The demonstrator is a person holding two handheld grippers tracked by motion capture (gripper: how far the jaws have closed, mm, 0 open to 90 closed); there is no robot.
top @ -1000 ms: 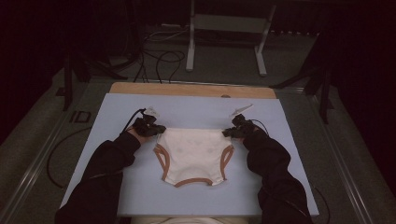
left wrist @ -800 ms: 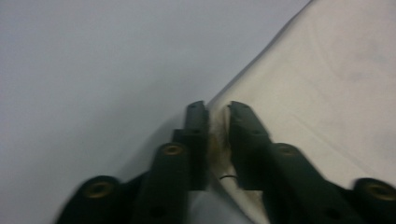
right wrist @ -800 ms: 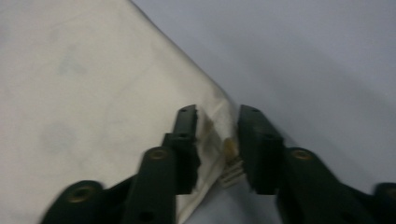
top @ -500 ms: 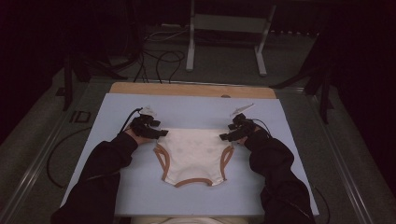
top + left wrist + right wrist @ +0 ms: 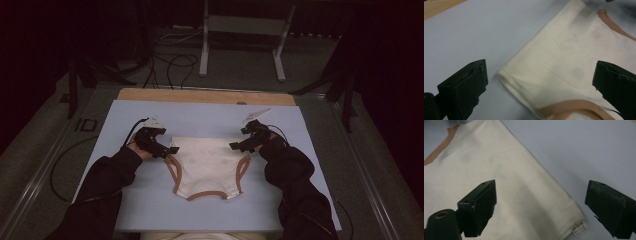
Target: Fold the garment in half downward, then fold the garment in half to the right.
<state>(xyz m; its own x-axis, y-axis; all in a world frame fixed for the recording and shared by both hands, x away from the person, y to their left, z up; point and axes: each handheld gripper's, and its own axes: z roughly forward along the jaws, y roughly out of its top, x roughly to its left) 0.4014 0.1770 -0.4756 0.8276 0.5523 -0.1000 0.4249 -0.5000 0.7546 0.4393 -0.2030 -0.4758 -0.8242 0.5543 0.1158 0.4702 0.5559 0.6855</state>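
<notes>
Tools [image 5: 172, 150] [image 5: 234, 146] have just released, jaws wide over the cream garment's [image 5: 206, 167] upper corners.

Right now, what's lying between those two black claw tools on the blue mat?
In the high view, a cream garment with brown trim lies flat between the left gripper and right gripper; both stand open.

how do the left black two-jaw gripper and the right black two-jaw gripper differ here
The left black two-jaw gripper frames the cream brown-trimmed garment's plain folded corner; the right black two-jaw gripper frames the corner bearing a small white label. Both have just been opening, pads off the cloth.
</notes>
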